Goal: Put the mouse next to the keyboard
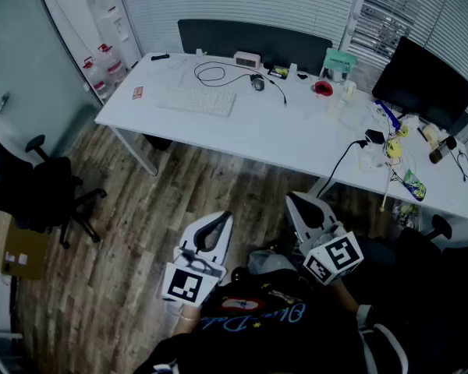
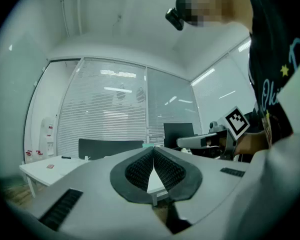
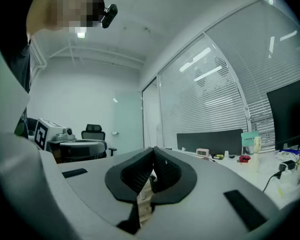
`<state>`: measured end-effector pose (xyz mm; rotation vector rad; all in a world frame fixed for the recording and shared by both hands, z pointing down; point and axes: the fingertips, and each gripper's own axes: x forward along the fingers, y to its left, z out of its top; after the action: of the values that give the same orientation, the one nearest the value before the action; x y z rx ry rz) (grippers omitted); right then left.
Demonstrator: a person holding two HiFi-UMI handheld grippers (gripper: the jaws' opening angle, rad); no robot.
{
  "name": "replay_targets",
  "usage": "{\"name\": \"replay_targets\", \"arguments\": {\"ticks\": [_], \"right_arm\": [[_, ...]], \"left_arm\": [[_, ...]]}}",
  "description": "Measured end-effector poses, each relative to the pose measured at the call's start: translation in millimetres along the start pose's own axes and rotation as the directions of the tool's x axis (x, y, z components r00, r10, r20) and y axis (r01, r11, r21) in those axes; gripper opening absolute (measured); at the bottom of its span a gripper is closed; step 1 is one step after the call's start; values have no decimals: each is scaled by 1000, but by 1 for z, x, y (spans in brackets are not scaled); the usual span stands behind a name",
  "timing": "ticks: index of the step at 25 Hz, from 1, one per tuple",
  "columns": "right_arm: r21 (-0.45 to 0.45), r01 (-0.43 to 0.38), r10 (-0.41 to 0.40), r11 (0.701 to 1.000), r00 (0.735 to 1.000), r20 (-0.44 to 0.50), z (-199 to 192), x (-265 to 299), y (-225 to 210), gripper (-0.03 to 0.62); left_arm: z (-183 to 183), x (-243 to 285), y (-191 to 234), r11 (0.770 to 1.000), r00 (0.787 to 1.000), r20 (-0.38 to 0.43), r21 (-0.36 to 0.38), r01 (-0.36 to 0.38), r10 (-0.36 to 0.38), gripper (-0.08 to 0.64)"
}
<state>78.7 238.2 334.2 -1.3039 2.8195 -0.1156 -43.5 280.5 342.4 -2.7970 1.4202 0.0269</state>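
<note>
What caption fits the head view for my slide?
Left hand-held gripper and right hand-held gripper, both shut, short of the desk; mouse lies beyond keyboard.

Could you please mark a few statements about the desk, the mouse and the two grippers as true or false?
1. The mouse lies on the desk, apart from the keyboard. True.
2. The right gripper holds the mouse. False: it is shut on nothing, short of the desk.
3. A dark monitor stands at the desk's right end. True.
4. The left gripper is wide open. False: its jaws are together, with nothing between them.
</note>
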Motion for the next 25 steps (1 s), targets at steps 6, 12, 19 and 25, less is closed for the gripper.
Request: {"name": "replay_targets", "arguments": {"ticks": [6, 12, 19, 25], "right_arm": [[-2, -2, 2, 1000, 1000, -17, -5, -5, 3, -2], [0, 24, -24, 1000, 999, -29, -9, -9, 1, 2], [0, 40, -40, 999, 998, -43, -12, -12, 2, 40], [4, 54, -53, 999, 996, -65, -14, -12, 1, 86]], "left_arm": [[-1, -3, -5, 1000, 1000, 5, 0, 1, -1, 3], [-2, -5, -7, 1000, 1000, 6, -6, 3, -3, 3], [-4, -9, -8, 1000, 1000, 7, -4, 6, -6, 3], [-3, -10, -8, 1000, 1000, 12, -10, 10, -9, 3]]}}
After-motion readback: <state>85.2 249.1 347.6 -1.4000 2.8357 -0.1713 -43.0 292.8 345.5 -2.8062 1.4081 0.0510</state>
